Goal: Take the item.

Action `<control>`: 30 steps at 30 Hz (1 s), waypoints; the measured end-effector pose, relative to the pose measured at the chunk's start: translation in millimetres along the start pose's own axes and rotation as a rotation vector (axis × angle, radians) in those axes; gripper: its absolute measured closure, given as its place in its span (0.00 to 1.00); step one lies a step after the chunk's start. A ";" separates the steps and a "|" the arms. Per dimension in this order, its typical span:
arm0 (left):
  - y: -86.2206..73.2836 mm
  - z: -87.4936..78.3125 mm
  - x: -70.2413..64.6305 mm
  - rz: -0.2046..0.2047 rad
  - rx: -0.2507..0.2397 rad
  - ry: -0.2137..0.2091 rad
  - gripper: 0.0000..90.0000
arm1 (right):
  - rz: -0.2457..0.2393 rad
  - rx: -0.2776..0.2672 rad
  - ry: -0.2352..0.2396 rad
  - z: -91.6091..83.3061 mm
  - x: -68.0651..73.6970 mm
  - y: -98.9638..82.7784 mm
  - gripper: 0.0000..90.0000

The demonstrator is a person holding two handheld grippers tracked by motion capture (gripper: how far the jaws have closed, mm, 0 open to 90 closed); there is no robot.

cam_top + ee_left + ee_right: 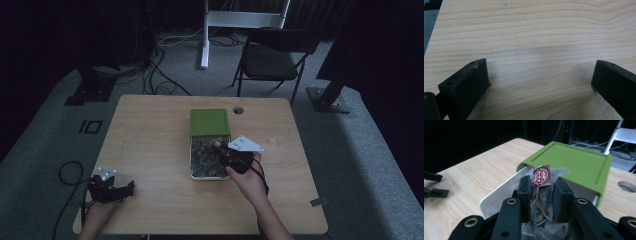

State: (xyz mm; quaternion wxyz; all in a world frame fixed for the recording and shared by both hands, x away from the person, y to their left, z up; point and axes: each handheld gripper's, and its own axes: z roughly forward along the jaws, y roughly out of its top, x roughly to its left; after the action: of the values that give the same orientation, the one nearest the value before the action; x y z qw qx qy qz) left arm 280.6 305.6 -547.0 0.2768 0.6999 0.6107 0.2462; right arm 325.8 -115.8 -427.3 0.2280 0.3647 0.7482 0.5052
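A white box (190,161) with a slid-back green lid (209,121) lies in the middle of the wooden table (150,145) and holds several tea bags. My right gripper (220,149) hangs over the box and is shut on one tea bag (543,195), a see-through pouch with a dark red tag (540,176), lifted above the others. The lid (576,163) and the box's white wall (499,192) show behind the jaws. My left gripper (131,187) rests near the table's front left corner, its fingers (465,86) wide open over bare wood.
A round cable hole (238,109) sits in the table behind the box. A black folding chair (272,57) and a white stand (205,30) are on the grey floor beyond. Cables (67,172) trail off the table's left side.
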 end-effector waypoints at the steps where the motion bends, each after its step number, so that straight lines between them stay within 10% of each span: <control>1: 0.0 0.0 0.0 0.000 0.000 0.000 0.02 | -0.001 -0.002 -0.002 -1.3 -2.0 0.5 0.79; 30: 0.0 0.1 0.1 0.002 -0.001 0.001 0.02 | 0.031 -0.033 -0.158 -31.6 -62.1 -6.8 0.79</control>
State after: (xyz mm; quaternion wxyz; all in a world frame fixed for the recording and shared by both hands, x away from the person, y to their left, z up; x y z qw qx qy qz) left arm 280.6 305.8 -547.1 0.2768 0.7002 0.6100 0.2472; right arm 340.3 -184.2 -423.1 0.2845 0.4111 0.7137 0.4906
